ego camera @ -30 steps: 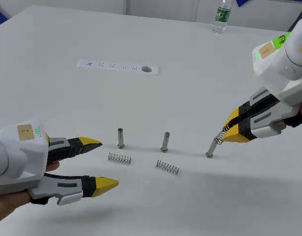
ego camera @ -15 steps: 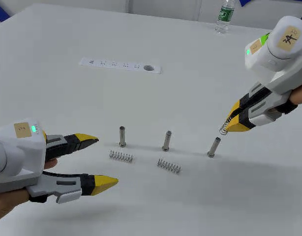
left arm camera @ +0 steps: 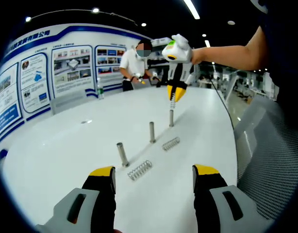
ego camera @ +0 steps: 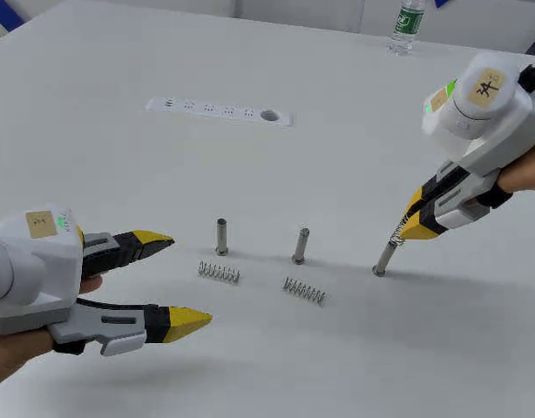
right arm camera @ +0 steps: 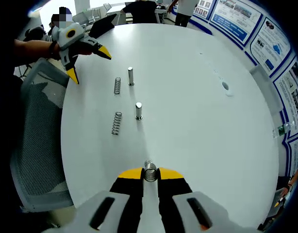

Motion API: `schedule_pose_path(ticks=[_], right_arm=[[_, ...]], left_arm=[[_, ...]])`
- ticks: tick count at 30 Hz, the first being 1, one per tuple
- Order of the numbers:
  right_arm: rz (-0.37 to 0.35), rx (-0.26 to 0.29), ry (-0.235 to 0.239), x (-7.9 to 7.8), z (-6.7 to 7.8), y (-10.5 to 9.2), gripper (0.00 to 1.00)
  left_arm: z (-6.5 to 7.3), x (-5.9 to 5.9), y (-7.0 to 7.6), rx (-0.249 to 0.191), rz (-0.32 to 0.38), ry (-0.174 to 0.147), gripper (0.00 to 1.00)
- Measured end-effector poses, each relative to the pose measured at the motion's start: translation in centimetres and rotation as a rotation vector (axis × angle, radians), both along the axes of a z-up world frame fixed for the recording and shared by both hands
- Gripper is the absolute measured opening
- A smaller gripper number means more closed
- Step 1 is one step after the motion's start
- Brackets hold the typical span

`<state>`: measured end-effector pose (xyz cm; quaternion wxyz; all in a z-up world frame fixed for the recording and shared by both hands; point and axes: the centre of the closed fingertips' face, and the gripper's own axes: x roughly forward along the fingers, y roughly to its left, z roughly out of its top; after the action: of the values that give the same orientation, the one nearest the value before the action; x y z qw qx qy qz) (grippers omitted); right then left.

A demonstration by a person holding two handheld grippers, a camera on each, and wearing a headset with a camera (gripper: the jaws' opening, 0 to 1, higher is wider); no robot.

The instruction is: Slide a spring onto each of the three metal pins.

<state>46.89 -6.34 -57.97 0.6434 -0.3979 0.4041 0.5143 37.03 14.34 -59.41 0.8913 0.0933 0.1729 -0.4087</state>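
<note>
Left gripper (ego camera: 189, 279) nearest, at 8 o'clock in head view. Jaws spread wide, nothing betw. them, yellow tips aimed toward 3 o'clock. White table (ego camera: 93, 157) underneath.

Just past the tips, two springs lie flat. Left spring (ego camera: 219, 273) sits at 6 o'clock of left pin (ego camera: 221, 236), close but not touching. Mid spring (ego camera: 303, 291) lies at 6 o'clock of middle pin (ego camera: 300, 246), also apart from it. Both pins stand upright w/ nothing on them.

Right pin (ego camera: 384, 259) ends the row at the 3 o'clock side, well apart from the loose springs.

Right gripper (ego camera: 405, 233) is at 2 o'clock in head view, slanting down from 1 o'clock, a hand behind it. Jaws pinched on held spring (ego camera: 396, 233), which sticks out below the yellow tips. Its lower end is right at the right pin's top; can't tell if it's over the tip yet. In right gripper view the held spring shows end-on betw. the tips at 6 o'clock, other two pins and loose springs toward 11 o'clock.

Farther back: power strip (ego camera: 220, 111) flat on table at 11 o'clock. Bottle (ego camera: 408, 17) at 1 o'clock, near far edge.
</note>
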Motion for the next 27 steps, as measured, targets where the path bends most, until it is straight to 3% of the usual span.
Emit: schedule_pose_path(ticks=[16, 27], right_arm=[[-0.013, -0.008, 0.024, 0.1, -1.4, 0.2, 0.12], [-0.025, -0.032, 0.029, 0.2, -3.7, 0.3, 0.12]], left_arm=[[-0.1, 0.0, -0.1, 0.007, 0.002, 0.002, 0.64], [-0.3, -0.1, -0.1, 0.016, -0.003, 0.004, 0.64]])
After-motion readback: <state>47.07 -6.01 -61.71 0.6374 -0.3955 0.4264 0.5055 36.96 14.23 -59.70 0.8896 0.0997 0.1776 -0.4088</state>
